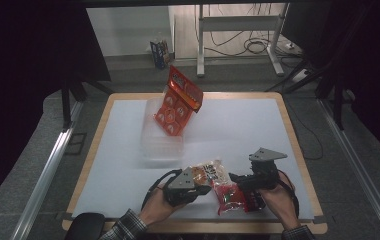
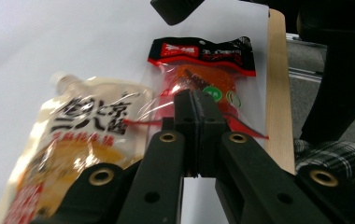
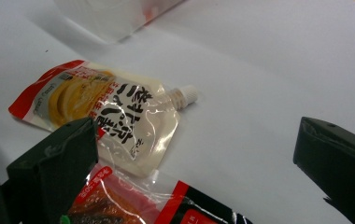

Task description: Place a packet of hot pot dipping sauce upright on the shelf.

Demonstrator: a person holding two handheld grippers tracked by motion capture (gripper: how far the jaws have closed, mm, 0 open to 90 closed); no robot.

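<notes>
The left hand-held gripper (image 2: 195, 116) is pressing its jaws together on the clear edge of the red snack packet (image 2: 202, 74), near the surface's front edge; the right hand-held gripper (image 3: 194, 154) is hovering spread over it. Thin film could be slipping free — little is pinched. The spouted pouch (image 3: 105, 116) is lying just beside it, and farther back, the clear tub (image 1: 162, 134) is holding an orange pack (image 1: 178, 100).

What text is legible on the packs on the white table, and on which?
Cream spouted sauce pouch: large black Chinese characters, partly creased; I can't quote them reliably.
Red-and-black clear snack pack: white characters on a red header patch, too blurred to read.
Orange-red multi-cup pack leaning in the clear plastic bin: label too small to read.
No legible numbers or signs.
</notes>
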